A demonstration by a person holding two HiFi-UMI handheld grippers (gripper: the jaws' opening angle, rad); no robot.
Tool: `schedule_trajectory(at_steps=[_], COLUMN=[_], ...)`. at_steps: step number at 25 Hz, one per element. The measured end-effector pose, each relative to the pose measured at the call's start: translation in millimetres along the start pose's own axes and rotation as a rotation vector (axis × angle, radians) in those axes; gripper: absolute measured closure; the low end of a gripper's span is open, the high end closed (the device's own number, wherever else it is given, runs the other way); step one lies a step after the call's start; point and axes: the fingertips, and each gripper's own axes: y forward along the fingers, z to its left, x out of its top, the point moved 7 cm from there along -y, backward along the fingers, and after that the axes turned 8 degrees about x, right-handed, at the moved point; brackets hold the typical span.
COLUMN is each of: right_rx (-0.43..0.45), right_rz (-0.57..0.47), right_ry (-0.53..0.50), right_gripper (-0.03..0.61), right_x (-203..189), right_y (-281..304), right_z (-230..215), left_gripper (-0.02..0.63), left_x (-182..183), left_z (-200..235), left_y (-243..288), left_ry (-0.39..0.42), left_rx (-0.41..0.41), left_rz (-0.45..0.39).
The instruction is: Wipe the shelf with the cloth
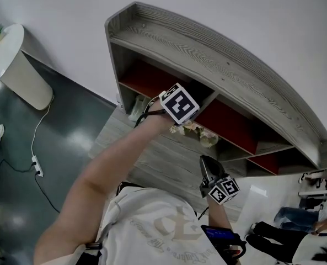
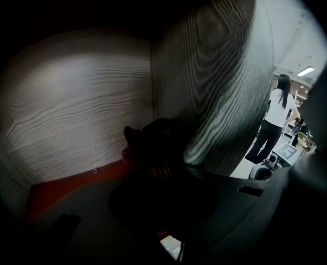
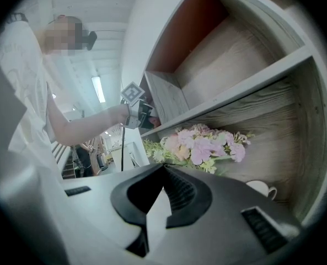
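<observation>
left gripper (image 2: 159, 175) inside shelf (image 1: 218, 65) compartment, jaws clamped on dark cloth (image 2: 152, 145), right gripper (image 3: 164, 168) outside shelf, jaws together, empty, facing flowers (image 3: 202, 145), cup (image 3: 261, 189) nearby

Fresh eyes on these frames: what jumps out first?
The curved wood-grain shelf unit with red back panels fills the head view. The left gripper is deep in a dim compartment, shut on a dark cloth. Pink flowers lie on a shelf ahead of the shut, empty right gripper.
</observation>
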Motion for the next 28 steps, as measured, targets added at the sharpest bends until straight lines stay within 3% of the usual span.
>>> schedule_trajectory(at_steps=[13, 17, 21, 24, 28], right_rx=[-0.004, 0.006, 0.011, 0.013, 0.018], right_rz=[-0.013, -0.015, -0.008, -0.004, -0.006], right_ry=[0.028, 0.029, 0.027, 0.027, 0.026], right_gripper=[0.573, 0.573, 0.572, 0.572, 0.572], right_x=[-8.8, -7.5, -6.6, -6.5, -5.5], right_y=[-0.8, 2.9, 5.3, 6.8, 7.6], right_z=[1.2, 0.8, 1.5, 1.8, 3.0], left_gripper=[0.554, 0.554, 0.554, 0.554, 0.554], left_x=[-23.1, -37.1, -44.3, -53.3, -57.3], left_z=[61.0, 95.6, 121.0, 144.5, 154.8], left_y=[-17.6, -30.3, -33.1, -45.1, -43.1], left_ry=[-0.059, -0.099, -0.145, -0.167, -0.211], left_rx=[0.145, 0.256, 0.299, 0.401, 0.401], left_rz=[0.025, 0.051, 0.038, 0.071, 0.041])
